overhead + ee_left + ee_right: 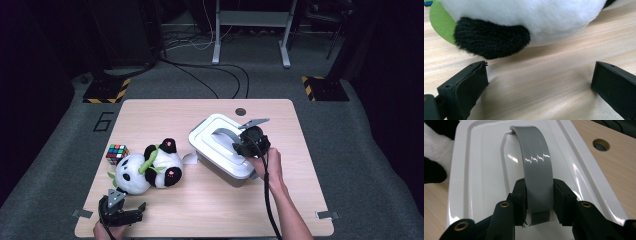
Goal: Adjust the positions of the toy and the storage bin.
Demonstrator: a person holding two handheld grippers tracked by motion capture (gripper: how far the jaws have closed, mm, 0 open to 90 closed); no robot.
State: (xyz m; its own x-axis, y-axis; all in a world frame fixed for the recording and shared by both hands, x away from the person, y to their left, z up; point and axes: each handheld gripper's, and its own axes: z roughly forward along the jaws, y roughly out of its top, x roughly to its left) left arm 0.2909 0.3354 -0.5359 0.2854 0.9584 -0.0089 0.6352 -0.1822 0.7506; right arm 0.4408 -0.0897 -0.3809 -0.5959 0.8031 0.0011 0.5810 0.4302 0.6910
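Observation:
A white lidded box (pixel 220 150) stands right of the table's middle, with a grey arched handle (pixel 536 165) raised on its lid (pixel 481 170). My right gripper (pixel 538 197) is shut on that handle near its closer end, one jaw on each side. A plush panda (pixel 150 167) with green leaves lies left of the box, touching it. My left gripper (pixel 127 212) rests low at the table's front left edge, just in front of the panda, and stands open. In the left gripper view the panda's black limb (pixel 491 40) lies just beyond the spread jaws, nothing between them.
A colour cube (pixel 117 153) sits at the table's left edge, behind the panda. A round cable hole (pixel 241 111) is in the table's far edge. Bare wood (pixel 210 205) runs along the front between my hands. Cables and a stand's legs are on the floor beyond.

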